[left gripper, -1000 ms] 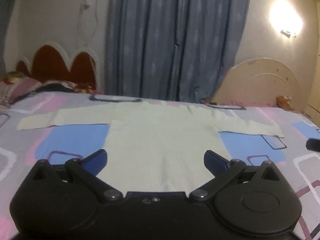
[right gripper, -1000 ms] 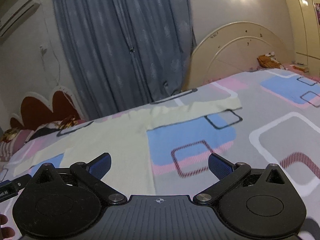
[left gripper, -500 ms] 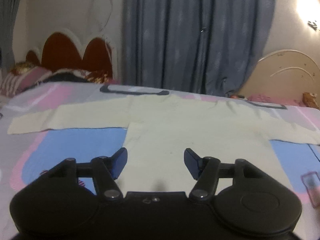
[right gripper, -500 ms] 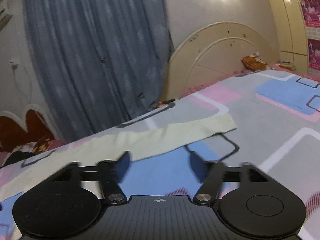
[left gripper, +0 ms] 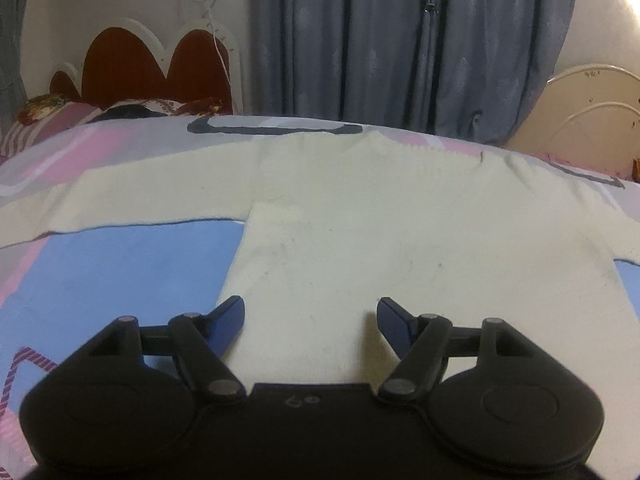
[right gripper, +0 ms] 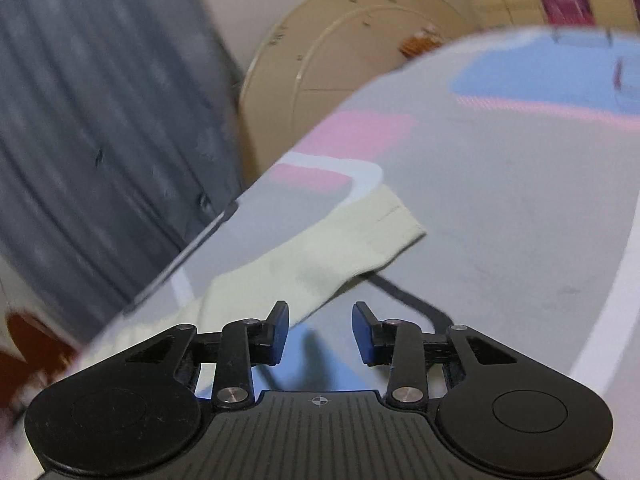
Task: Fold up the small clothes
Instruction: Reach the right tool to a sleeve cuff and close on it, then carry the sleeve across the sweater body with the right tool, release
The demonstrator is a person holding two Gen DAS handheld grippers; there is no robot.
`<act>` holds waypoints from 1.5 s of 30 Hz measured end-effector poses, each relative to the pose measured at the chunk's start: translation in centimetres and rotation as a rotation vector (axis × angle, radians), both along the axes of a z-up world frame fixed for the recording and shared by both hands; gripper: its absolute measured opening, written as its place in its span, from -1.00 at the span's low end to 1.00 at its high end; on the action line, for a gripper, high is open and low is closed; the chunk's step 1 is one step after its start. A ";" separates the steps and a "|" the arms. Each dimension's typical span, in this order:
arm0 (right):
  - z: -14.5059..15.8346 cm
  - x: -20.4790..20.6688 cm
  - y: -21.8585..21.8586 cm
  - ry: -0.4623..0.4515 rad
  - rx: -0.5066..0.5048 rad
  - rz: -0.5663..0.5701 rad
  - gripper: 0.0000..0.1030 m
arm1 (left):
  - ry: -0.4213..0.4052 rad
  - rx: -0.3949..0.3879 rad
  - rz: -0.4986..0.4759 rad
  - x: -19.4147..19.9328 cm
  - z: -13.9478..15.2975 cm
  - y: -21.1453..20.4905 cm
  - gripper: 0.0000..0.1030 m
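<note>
While the pale cream sweater (left gripper: 360, 216) lies flat on the bed (left gripper: 120, 272) with both sleeves spread out to the sides, the left hand-held gripper (left gripper: 311, 318) is low over its bottom part, near the left side edge of the body. Its blue fingers (left gripper: 232, 316) stand wide apart and nothing is between them. The bed has a sheet with blue, pink and grey shapes. Behind it hangs a grey-blue curtain (left gripper: 400, 40), and a red headboard (left gripper: 152, 68) with white border is at the left. In the right wrist view the right hand-held gripper (right gripper: 320, 332) is also open, with a narrower gap, and holds nothing. The cuff end of the right sleeve (right gripper: 320, 256) lies on the sheet just ahead of its left finger; whether they touch, I cannot tell. This view is tilted and blurred.
</note>
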State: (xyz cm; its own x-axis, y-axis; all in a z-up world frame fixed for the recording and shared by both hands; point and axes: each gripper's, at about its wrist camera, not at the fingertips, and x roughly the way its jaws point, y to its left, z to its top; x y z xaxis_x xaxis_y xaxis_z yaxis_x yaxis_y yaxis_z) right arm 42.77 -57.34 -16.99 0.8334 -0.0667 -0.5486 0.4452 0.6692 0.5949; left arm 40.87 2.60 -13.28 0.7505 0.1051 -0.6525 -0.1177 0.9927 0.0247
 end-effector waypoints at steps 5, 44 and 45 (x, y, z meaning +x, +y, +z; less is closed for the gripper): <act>-2.7 0.4 -3.6 -0.061 0.215 -0.088 -0.31 | -0.008 -0.003 0.010 0.2 0.1 0.8 0.41; 3.0 4.1 39.5 -0.110 -0.527 0.742 -0.98 | 0.007 -0.041 -0.115 7.0 1.8 7.9 0.35; 2.4 4.0 41.0 -0.106 -0.533 0.780 -0.98 | 0.009 -0.044 -0.117 7.0 1.7 8.0 0.35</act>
